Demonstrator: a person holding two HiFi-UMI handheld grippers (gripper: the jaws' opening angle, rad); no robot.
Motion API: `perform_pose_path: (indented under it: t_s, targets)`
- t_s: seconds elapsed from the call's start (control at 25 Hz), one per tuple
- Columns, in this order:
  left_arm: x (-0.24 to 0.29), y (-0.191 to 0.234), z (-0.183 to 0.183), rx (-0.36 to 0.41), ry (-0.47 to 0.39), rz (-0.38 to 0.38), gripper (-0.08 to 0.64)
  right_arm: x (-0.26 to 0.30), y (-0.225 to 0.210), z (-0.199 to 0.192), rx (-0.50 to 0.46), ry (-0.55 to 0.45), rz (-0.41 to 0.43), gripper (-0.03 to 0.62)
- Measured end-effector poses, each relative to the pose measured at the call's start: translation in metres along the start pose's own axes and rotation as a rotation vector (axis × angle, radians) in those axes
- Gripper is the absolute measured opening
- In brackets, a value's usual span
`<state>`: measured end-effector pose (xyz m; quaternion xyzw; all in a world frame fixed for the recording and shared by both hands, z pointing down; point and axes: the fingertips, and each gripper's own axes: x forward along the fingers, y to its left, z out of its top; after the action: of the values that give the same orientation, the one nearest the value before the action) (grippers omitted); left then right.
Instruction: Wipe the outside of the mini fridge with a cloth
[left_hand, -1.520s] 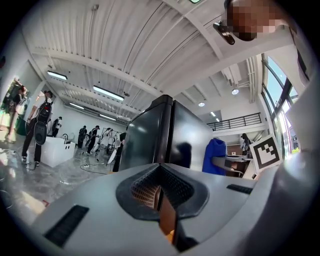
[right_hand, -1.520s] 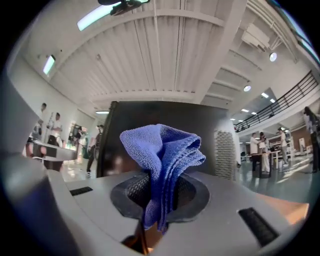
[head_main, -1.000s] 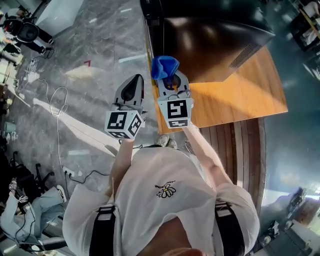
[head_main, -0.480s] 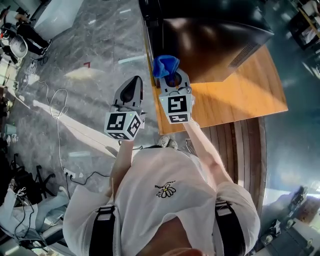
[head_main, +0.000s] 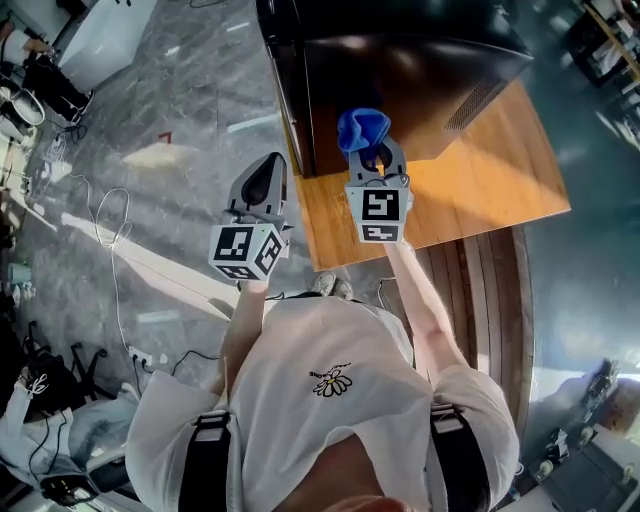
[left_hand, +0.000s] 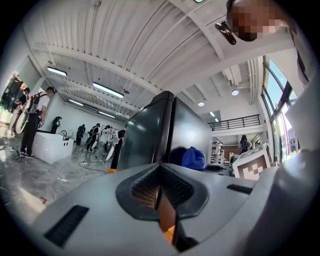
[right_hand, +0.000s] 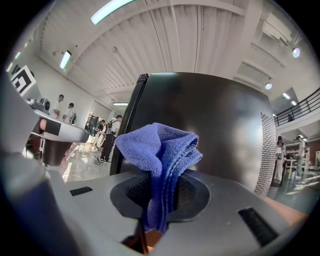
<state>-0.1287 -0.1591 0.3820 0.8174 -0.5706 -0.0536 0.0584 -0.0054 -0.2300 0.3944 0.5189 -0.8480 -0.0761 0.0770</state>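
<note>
Cannot see the mini fridge whole, cut off at the head view's upper edge. Cannot trace the cloth's lower end, buried between the right gripper's jaws.

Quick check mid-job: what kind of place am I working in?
Probably a large open hall, perhaps a showroom or studio, not a home: high ribbed ceiling with strip lights, polished stone floor with loose cables, several people standing about. The mini fridge sits on a wooden platform.
</note>
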Motion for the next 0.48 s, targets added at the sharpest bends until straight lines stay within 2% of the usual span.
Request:
perform_pose_path:
  t_s: [0.24,0.48]
  targets:
    - [0.01,-0.012,-0.003,0.006,0.007,-0.03,0.005,-0.009,-0.045,-0.015,-0.002,0.024,-0.095,0.072]
    - [0.013,-0.013,-0.004,0.014,0.016,-0.026,0.005,-0.018,-0.09,-0.029,-0.037,0.058,-0.172,0.072]
